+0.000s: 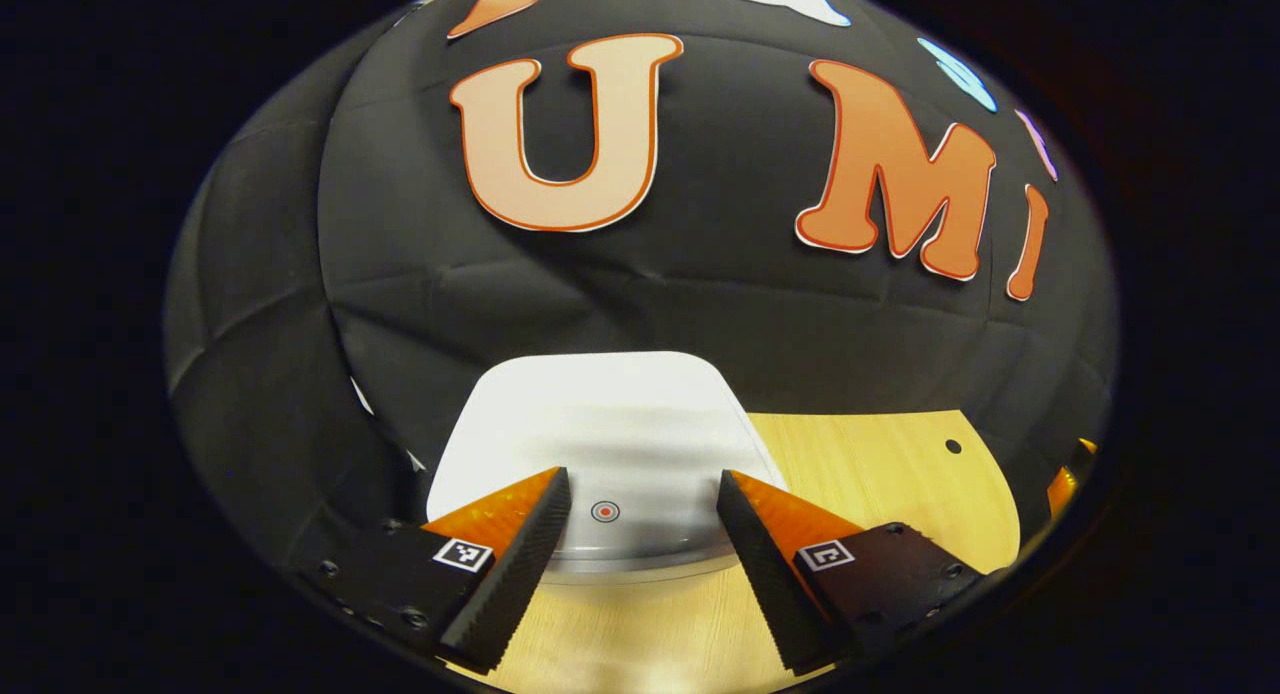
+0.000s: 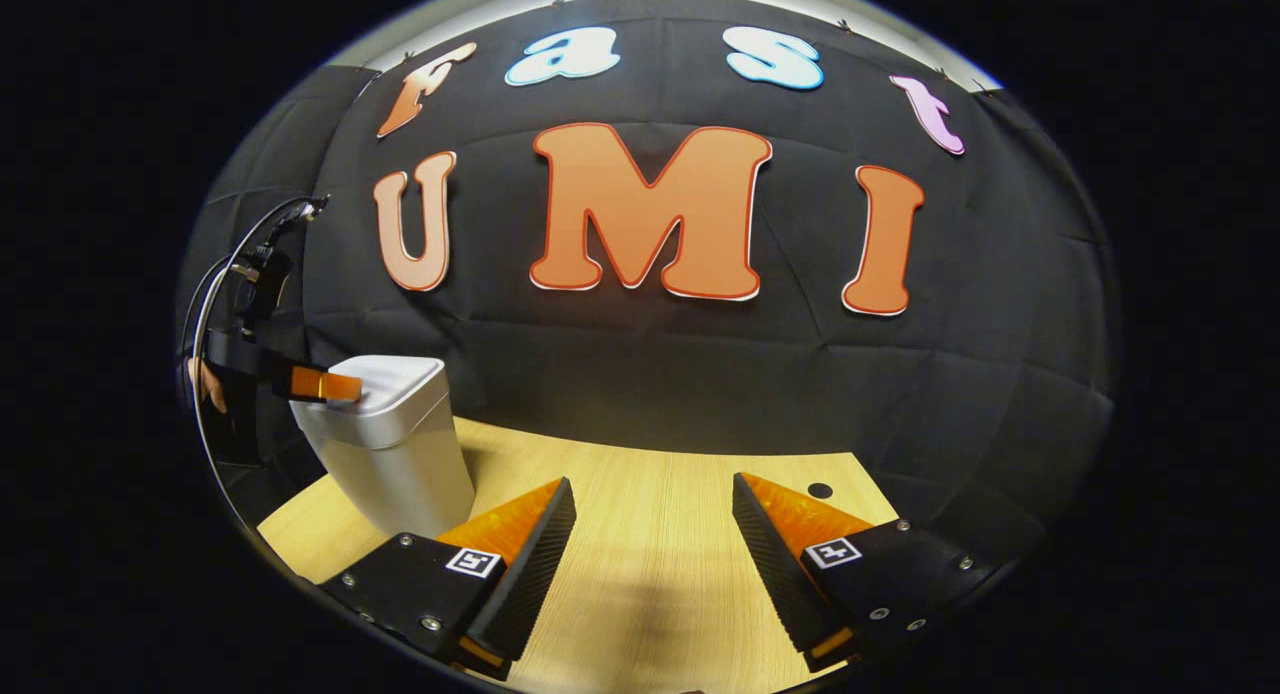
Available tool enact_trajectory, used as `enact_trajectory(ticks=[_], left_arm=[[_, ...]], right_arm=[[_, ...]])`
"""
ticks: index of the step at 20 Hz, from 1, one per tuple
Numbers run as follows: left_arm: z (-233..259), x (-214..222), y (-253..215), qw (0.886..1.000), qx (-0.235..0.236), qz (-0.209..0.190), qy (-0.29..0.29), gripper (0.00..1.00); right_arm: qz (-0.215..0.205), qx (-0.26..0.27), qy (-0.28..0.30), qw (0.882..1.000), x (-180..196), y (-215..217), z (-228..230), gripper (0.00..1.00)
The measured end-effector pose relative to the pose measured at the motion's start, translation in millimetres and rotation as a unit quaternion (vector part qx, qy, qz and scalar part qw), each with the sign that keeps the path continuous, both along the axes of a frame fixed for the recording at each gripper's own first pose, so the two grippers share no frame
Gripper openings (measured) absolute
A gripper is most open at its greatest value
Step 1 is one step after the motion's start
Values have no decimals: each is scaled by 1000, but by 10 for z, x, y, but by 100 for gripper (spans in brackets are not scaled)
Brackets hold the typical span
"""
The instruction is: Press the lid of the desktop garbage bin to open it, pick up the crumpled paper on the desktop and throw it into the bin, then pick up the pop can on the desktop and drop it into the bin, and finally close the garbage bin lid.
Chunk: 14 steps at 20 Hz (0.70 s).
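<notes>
The white garbage bin (image 2: 395, 454) stands at the left of the wooden table, its lid (image 1: 610, 439) down. In the left gripper view my left gripper (image 1: 643, 494) is open just above the lid's near edge, its fingers either side of a small round red mark (image 1: 604, 511) on the lid. From the right gripper view the left gripper (image 2: 325, 384) hovers at the lid's left edge; whether it touches is unclear. My right gripper (image 2: 652, 504) stands open over bare table, to the right of the bin, with nothing between its fingers.
The wooden table (image 2: 650, 564) runs to the black cloth wall behind. A small dark hole (image 2: 819, 490) marks the table top at the back right. A hand (image 2: 208, 384) and cables show behind the left gripper.
</notes>
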<state>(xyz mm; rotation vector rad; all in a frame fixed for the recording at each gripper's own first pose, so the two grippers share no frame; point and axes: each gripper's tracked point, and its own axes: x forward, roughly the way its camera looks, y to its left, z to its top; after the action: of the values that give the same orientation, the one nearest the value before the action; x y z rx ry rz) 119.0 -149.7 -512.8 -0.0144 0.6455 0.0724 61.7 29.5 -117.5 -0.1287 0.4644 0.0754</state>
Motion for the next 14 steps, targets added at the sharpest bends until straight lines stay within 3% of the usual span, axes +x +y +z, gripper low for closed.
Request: enact_trajectory(ticks=[2,4,11,14], left_arm=[[31,9,13,999,25,-5,-27,96],[81,31,-11,999,18,-1,-50,97],[118,26,-12,999,22,-3,-40,93],[280,47,-3,997,53,-7,-58,94]], right_arm=[[2,3,6,1000,-26,16,-49,94],[3,6,11,1000,-46,16,-77,94],[-10,11,1,1000,-84,-135,26,94],[-16,4,-5,1000,-88,-218,77,95]])
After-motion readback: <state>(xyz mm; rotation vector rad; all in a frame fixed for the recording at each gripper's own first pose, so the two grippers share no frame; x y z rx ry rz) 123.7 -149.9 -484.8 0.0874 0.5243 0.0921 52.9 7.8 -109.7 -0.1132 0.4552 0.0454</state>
